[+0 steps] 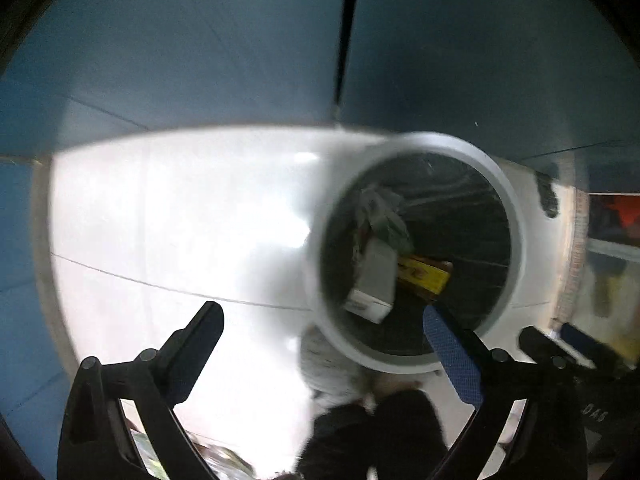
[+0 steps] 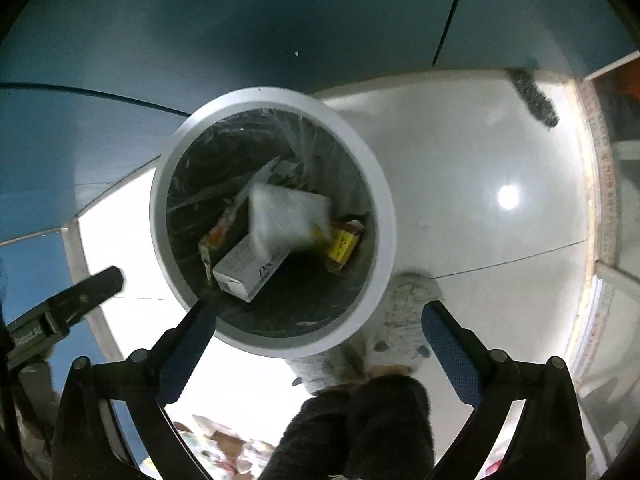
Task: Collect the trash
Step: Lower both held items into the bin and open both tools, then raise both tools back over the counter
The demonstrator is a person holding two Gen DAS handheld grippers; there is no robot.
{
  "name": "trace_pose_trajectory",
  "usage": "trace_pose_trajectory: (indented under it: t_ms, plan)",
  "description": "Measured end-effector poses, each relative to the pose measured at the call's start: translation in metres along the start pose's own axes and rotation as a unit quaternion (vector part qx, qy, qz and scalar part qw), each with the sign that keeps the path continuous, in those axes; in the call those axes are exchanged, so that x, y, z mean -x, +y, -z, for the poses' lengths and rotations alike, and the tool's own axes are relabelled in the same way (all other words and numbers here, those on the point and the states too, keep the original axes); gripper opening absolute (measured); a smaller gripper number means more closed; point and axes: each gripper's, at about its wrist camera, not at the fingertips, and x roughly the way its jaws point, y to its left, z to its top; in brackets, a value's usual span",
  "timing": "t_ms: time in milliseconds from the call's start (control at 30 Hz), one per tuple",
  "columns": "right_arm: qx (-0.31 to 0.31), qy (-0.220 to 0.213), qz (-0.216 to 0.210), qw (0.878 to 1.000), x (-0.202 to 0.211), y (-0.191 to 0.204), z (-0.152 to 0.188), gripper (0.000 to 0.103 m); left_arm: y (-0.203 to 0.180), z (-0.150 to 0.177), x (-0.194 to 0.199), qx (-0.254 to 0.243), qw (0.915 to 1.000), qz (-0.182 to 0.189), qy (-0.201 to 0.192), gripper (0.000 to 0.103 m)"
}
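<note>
Trash bin (image 2: 276, 344), white, round, black liner, stands on pale floor (image 2: 480, 152) against blue wall. Inside, left to right: orange wrapper (image 2: 218, 236), grey carton (image 2: 250, 268) with blurred script lettering, white plastic packet (image 2: 286, 210), yellow box (image 2: 342, 245). Left gripper (image 1: 322, 336) jaws apart, empty; right gripper (image 2: 318, 332) likewise, above bin. Litter at bottom edge cut off.

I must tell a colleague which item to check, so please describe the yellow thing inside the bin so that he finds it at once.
Look for the round white trash bin lined with a black plastic bag, standing on the pale glossy floor. Inside, right of the grey-white rectangular carton, lies a small yellow packet against the bin wall. It is the only bright yellow piece there.
</note>
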Motion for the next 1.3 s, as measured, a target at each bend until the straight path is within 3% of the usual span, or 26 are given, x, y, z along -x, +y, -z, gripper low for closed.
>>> trace_pose_trajectory:
  t_ms: [300,467,767,933,1167,1300]
  plan:
    - [0.027,-0.027,0.069,0.997,0.076,0.025,0.023,0.103,-0.003,0.027,0.088,-0.017,0.9997,-0.009,-0.014,0.102]
    - [0.043,-0.032,0.073,0.996,0.15,0.042,0.046,0.103,-0.011,0.042,0.15,-0.021,0.9997,0.006,-0.012,0.102]
    - [0.065,-0.054,0.074,0.994,0.294,0.065,0.093,0.103,-0.02,0.072,0.272,-0.045,0.9978,0.006,-0.048,0.102]
    - [0.076,-0.066,0.075,0.992,0.371,0.078,0.118,0.103,-0.012,0.089,0.335,-0.032,0.9973,0.024,-0.061,0.102]
    - [0.09,-0.102,0.062,0.989,0.468,0.091,0.143,0.103,0.005,0.104,0.422,-0.005,0.9907,0.045,-0.128,0.102]
    - [0.078,-0.136,0.027,0.987,0.518,0.096,0.141,0.103,0.012,0.09,0.468,0.003,0.9819,0.03,-0.187,0.102]
